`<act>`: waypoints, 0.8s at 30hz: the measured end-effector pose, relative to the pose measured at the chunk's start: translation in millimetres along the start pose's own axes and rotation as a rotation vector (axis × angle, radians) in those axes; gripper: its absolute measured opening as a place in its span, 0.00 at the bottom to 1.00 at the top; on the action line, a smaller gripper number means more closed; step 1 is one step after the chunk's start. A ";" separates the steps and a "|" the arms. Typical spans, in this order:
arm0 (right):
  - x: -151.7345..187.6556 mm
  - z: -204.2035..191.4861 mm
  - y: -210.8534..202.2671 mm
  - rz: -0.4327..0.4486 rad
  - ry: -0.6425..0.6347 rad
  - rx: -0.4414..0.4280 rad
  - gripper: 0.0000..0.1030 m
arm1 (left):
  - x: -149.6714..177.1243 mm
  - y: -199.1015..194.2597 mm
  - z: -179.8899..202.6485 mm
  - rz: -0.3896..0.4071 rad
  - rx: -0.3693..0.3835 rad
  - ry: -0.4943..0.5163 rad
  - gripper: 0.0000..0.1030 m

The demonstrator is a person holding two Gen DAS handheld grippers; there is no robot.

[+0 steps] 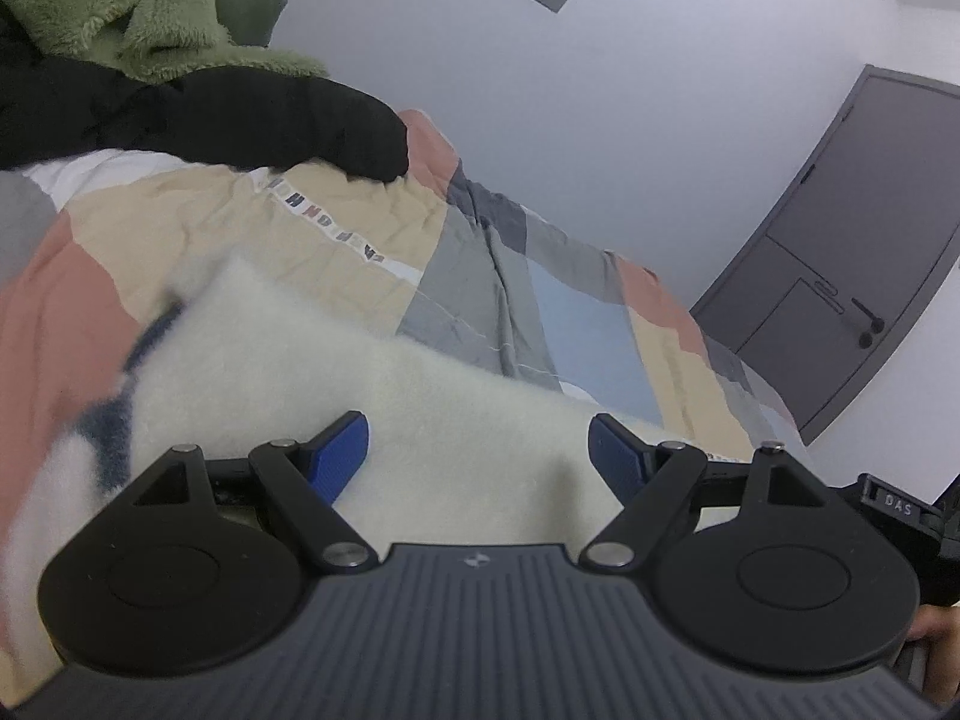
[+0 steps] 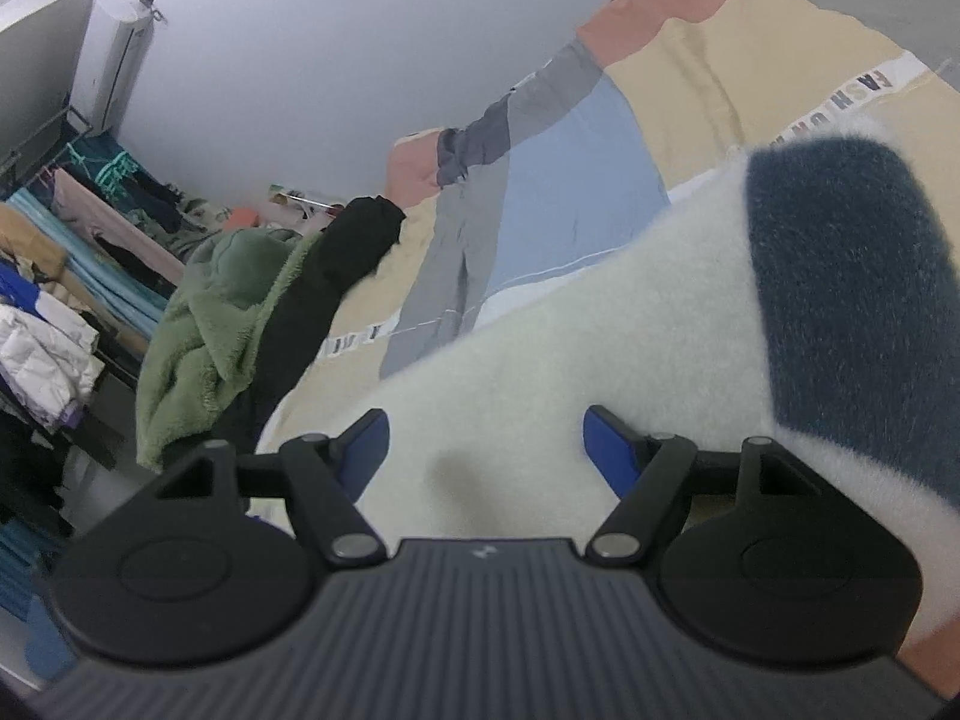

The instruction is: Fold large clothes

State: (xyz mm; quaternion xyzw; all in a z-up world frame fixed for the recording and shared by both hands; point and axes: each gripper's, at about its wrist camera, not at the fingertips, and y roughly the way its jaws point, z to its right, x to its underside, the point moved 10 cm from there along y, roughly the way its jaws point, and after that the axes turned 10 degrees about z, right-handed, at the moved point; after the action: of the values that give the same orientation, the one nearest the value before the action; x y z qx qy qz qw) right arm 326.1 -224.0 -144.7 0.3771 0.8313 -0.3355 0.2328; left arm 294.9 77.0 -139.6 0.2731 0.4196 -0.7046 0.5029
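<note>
A fluffy white garment with dark blue patches lies on a bed covered by a patchwork quilt. My left gripper is open, its blue pads spread just over the white fleece. The same garment fills the right wrist view, with a large dark blue patch at the right. My right gripper is open, low over the fleece, with nothing between its pads.
A green fleece garment and a black garment are piled on the bed's far side; they also show in the right wrist view. A grey door stands at the right. A rack of clothes stands beside the bed.
</note>
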 end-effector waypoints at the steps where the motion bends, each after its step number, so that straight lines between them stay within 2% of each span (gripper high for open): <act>1: 0.5 0.2 1.8 0.004 -0.020 0.003 0.71 | 0.7 1.8 0.7 0.000 -0.001 0.017 0.82; 6: 1.9 -5.5 -1.4 0.014 -0.089 0.014 0.71 | 3.1 -3.9 6.0 0.006 -0.010 0.048 0.82; 11: 4.9 -22.3 -14.0 0.032 -0.170 0.043 0.73 | 1.5 -27.1 16.2 0.037 -0.018 -0.011 0.86; 14: 14.4 -35.7 -28.2 0.034 -0.191 0.024 0.74 | 6.7 -49.0 27.1 0.053 -0.046 -0.029 0.86; 18: 34.3 -42.5 -53.4 0.032 -0.277 0.034 0.74 | 25.4 -82.2 46.1 0.013 -0.018 -0.109 0.86; 21: 42.1 -40.2 -70.2 0.014 -0.212 0.027 0.74 | 43.0 -101.3 57.5 -0.027 -0.013 -0.125 0.86; 24: 51.2 -34.0 -75.8 -0.028 -0.022 -0.002 0.74 | 62.3 -102.5 56.7 -0.093 0.010 -0.210 0.86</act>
State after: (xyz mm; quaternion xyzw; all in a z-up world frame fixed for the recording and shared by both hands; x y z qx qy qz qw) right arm 231.1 -212.1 -125.9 0.3614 0.8344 -0.3418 0.2375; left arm 179.4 12.6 -129.1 0.1802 0.3733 -0.7540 0.5095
